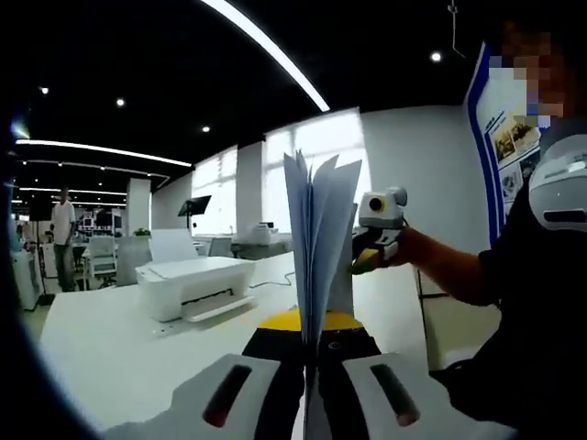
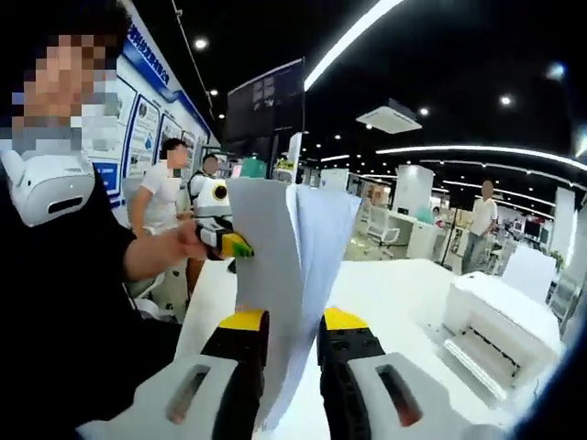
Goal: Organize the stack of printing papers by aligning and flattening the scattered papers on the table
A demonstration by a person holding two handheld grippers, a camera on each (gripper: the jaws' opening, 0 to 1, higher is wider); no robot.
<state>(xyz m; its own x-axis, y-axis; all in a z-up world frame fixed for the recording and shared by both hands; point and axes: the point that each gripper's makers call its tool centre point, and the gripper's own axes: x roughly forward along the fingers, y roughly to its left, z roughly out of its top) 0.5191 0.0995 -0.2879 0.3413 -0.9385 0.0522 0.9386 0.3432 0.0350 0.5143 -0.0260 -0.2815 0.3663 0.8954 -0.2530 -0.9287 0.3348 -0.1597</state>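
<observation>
A stack of white printing papers point(image 1: 316, 229) stands upright on edge over the white table point(image 1: 110, 348), its sheets fanned apart at the top. My left gripper point(image 1: 312, 323) is shut on the near edge of the stack. The right gripper point(image 1: 376, 246), held in a hand, grips the far edge. In the right gripper view the same papers point(image 2: 289, 257) rise between the yellow-tipped jaws of my right gripper point(image 2: 293, 321), which is shut on them. There the left gripper point(image 2: 225, 240) holds the opposite edge, close to the person's body.
A white printer point(image 1: 193, 284) point(image 2: 500, 321) sits on the table point(image 2: 404, 302) beside the papers. The person holding the grippers stands at the table's edge. Other people point(image 1: 62, 238) point(image 2: 481, 220) point(image 2: 165, 197) stand in the background among desks and chairs.
</observation>
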